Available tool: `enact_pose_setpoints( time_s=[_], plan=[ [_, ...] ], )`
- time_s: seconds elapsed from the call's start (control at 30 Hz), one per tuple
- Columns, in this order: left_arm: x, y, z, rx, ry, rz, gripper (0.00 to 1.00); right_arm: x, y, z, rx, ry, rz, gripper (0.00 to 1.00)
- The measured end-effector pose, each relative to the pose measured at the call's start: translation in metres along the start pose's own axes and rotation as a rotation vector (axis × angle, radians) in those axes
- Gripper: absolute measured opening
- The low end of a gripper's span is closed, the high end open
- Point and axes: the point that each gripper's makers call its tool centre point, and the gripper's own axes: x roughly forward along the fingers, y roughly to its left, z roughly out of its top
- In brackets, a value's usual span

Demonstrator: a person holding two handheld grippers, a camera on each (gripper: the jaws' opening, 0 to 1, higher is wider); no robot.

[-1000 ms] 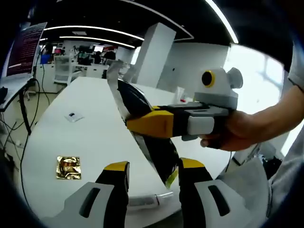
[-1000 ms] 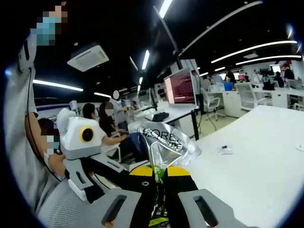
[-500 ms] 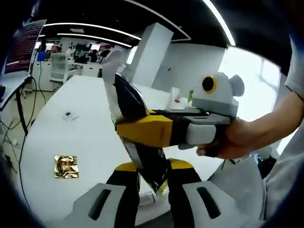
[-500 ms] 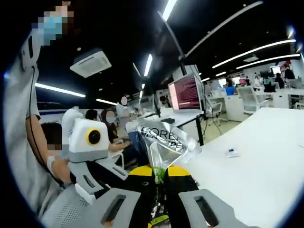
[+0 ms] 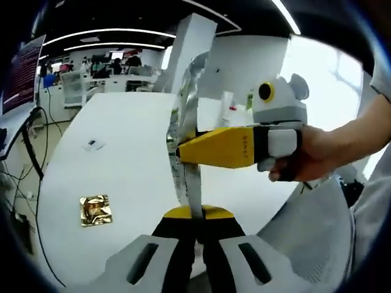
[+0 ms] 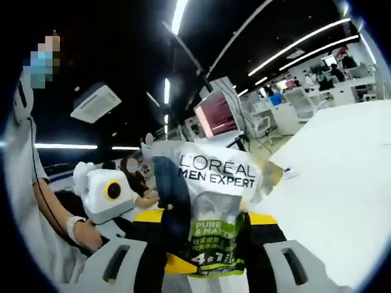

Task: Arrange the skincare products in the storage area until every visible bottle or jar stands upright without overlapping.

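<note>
A silver L'Oreal Men Expert pouch [image 6: 215,198] hangs in the air above the white table [image 5: 122,177]. In the left gripper view the pouch [image 5: 188,116] is edge-on, and my left gripper [image 5: 197,217] is shut on its lower edge. My right gripper [image 5: 183,149] comes in from the right, its yellow tips level with the pouch's middle. In the right gripper view the pouch faces me, print forward. My right gripper [image 6: 208,221] stands open there, its jaws spread wide to either side of the pouch.
A gold foil sachet [image 5: 96,210] lies flat on the table to the left, with a small white item [image 5: 91,144] farther back. A person's hand [image 5: 302,162] holds the right gripper. A monitor [image 6: 219,113] and office desks stand beyond the table.
My left gripper went from open to shut on the pouch's lower edge. My right gripper's jaws spread apart and let go. The pouch now faces the right gripper view.
</note>
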Motion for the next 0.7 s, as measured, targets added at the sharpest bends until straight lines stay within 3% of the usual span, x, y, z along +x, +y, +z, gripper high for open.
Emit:
enact_pose_setpoints(
  time_s=[0.07, 0.3, 0.37, 0.43, 0.5, 0.57, 0.63, 0.7],
  plan=[
    [0.001, -0.004, -0.002, 0.013, 0.013, -0.02, 0.0, -0.01, -0.001, -0.005, 0.026, 0.012, 0.006, 0.5],
    [-0.004, -0.005, 0.005, -0.089, -0.022, -0.07, 0.0, -0.04, -0.014, -0.022, 0.071, 0.024, -0.049, 0.57],
    [-0.004, -0.01, 0.007, -0.105, -0.03, -0.101, 0.0, -0.044, -0.012, -0.026, 0.155, 0.018, -0.035, 0.64],
    [-0.005, -0.014, 0.007, -0.121, -0.031, -0.129, 0.0, -0.045, -0.013, -0.025, 0.175, -0.008, -0.03, 0.7],
    [-0.006, -0.017, 0.008, -0.152, -0.033, -0.162, 0.0, -0.045, -0.006, -0.023, 0.264, -0.045, 0.02, 0.69],
    [-0.008, -0.024, 0.012, -0.179, -0.045, -0.206, 0.0, -0.045, -0.004, -0.022, 0.331, -0.074, 0.054, 0.7],
    [-0.011, -0.03, 0.016, -0.198, -0.057, -0.252, 0.0, -0.045, -0.006, -0.025, 0.339, -0.081, 0.054, 0.7],
    [-0.016, -0.046, 0.019, -0.212, -0.065, -0.358, 0.0, -0.045, -0.001, -0.025, 0.404, -0.103, 0.104, 0.74]
  ],
)
